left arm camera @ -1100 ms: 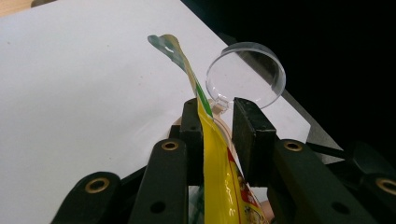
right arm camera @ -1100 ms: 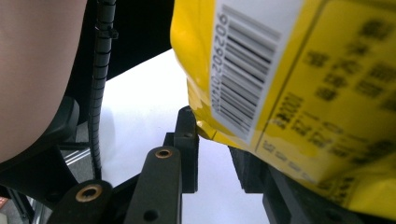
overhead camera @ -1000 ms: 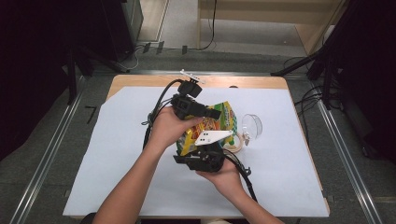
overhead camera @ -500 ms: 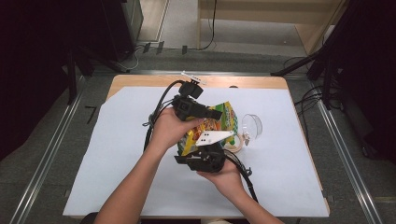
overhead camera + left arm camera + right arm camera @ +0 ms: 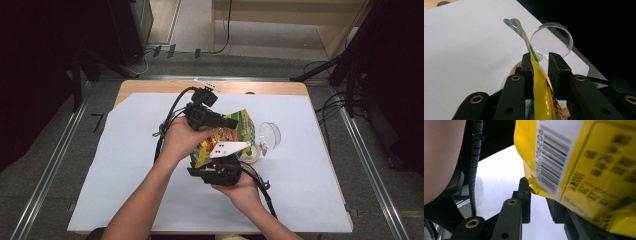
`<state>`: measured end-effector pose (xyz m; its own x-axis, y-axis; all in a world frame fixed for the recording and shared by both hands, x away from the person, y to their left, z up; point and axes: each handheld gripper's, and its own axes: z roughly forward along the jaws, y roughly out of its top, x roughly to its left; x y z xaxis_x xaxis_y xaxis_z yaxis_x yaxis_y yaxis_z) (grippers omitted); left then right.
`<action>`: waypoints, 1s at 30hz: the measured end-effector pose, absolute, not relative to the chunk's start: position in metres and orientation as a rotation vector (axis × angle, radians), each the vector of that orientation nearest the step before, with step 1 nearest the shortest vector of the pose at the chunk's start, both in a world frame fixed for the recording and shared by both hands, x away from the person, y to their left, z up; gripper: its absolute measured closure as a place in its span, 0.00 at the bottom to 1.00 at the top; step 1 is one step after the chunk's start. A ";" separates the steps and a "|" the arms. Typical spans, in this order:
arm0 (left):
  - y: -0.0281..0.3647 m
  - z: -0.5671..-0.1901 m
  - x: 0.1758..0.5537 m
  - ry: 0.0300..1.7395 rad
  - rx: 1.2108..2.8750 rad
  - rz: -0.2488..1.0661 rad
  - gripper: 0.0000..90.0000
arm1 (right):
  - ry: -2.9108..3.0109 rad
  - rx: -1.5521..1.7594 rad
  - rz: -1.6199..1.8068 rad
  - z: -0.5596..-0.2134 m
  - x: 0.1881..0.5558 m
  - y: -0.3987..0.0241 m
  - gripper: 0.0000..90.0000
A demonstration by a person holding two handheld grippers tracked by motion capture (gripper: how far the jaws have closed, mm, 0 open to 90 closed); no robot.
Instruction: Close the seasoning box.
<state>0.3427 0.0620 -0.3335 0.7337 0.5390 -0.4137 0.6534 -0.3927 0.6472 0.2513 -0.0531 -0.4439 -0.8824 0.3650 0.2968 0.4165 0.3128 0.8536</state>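
A yellow snack bag (image 5: 236, 129) is held up over the middle of the table between both grippers. My left gripper (image 5: 226, 122) comes in from the left and is shut on the bag's top edge (image 5: 541, 85), which runs up between its pads. My right gripper (image 5: 222, 159) sits under its white three-cornered plate and grips from below. In the right gripper view the bag's barcode side (image 5: 579, 157) hangs close in front. Its lower corner is pinched at the right gripper's (image 5: 537, 187) pad tips, and it hides most of the right jaw.
A clear glass bowl (image 5: 268, 135) stands just right of the bag and shows past the left jaws (image 5: 551, 40). A white sheet (image 5: 125, 165) covers the wooden table. A small white item (image 5: 206, 84) lies at the far edge. Cables trail from both grippers.
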 end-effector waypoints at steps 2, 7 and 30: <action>0.062 -0.334 0.343 0.900 2.085 -0.171 0.84 | -2.506 -0.747 -1.653 -0.444 0.251 -0.053 0.84; 0.063 -0.333 0.342 0.901 2.085 -0.171 0.84 | -2.505 -0.744 -1.658 -0.443 0.250 -0.052 0.84; 0.064 -0.331 0.341 0.895 2.075 -0.169 0.84 | -2.508 -0.746 -1.670 -0.442 0.249 -0.052 0.84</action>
